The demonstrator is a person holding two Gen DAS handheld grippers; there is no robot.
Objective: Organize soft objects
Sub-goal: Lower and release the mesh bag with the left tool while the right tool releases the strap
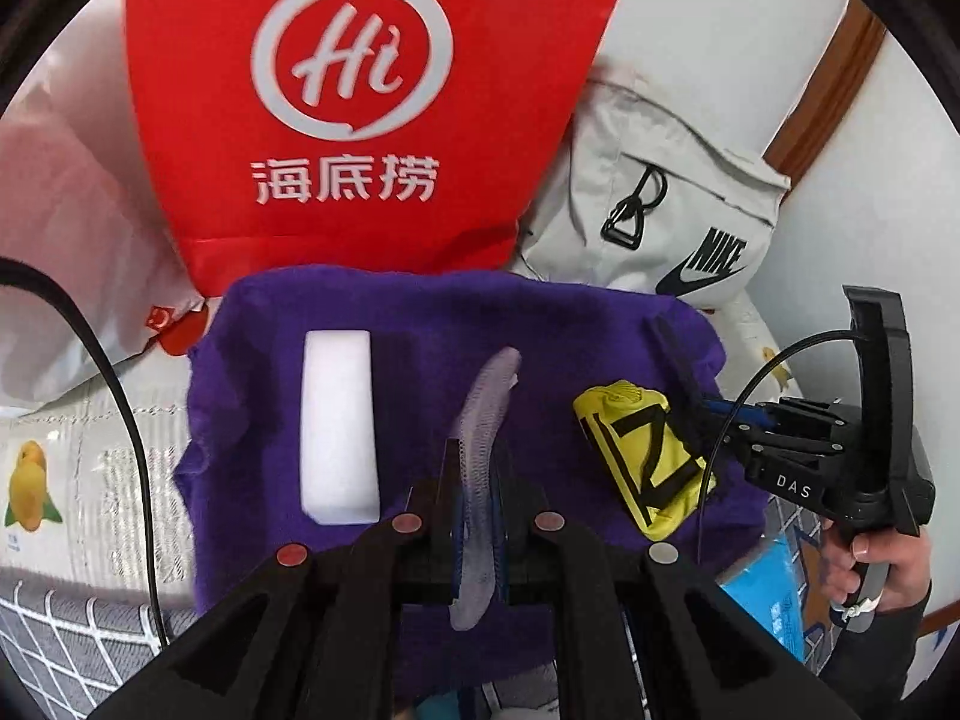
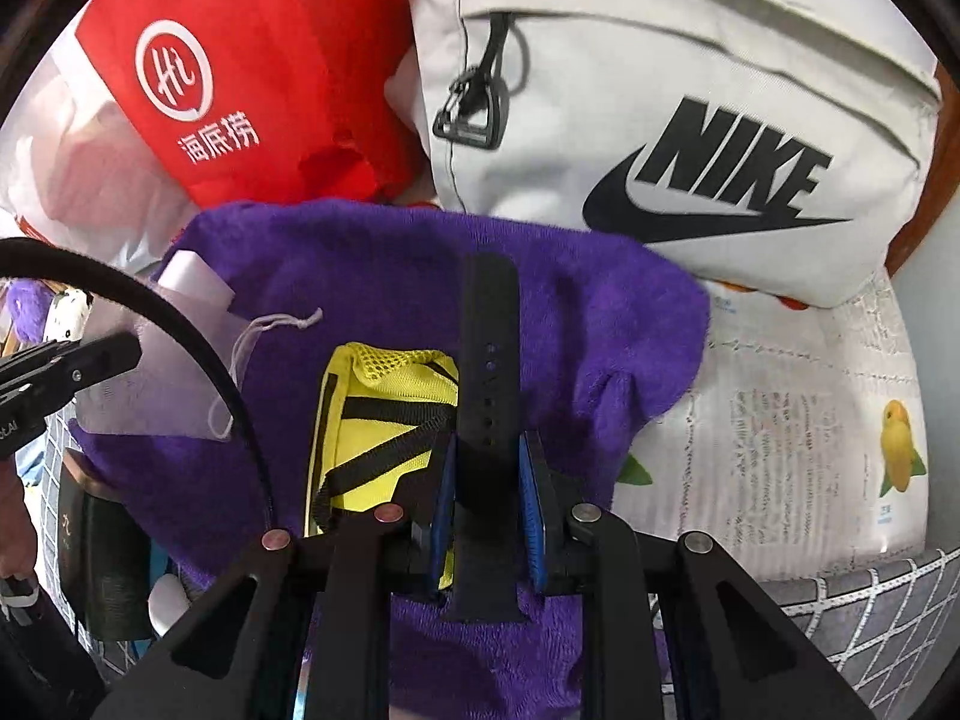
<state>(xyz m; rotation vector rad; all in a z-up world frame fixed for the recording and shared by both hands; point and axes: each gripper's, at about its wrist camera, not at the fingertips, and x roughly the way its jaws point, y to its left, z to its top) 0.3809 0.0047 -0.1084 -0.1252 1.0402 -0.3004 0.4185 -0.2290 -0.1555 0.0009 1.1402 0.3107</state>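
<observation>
The right gripper [image 2: 487,480] is clamped on a black strap [image 2: 487,360] over the purple towel [image 2: 372,276], right of the yellow pouch [image 2: 372,420]. The left gripper [image 1: 477,480] pinches a sheer mesh bag [image 1: 486,402]. Placing is underway; next each likely needs lowering flat before release.

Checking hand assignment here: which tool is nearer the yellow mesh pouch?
Right. The right tool, shut on a black strap, sits right beside the yellow mesh pouch; the left tool is farther off, left of it.
</observation>
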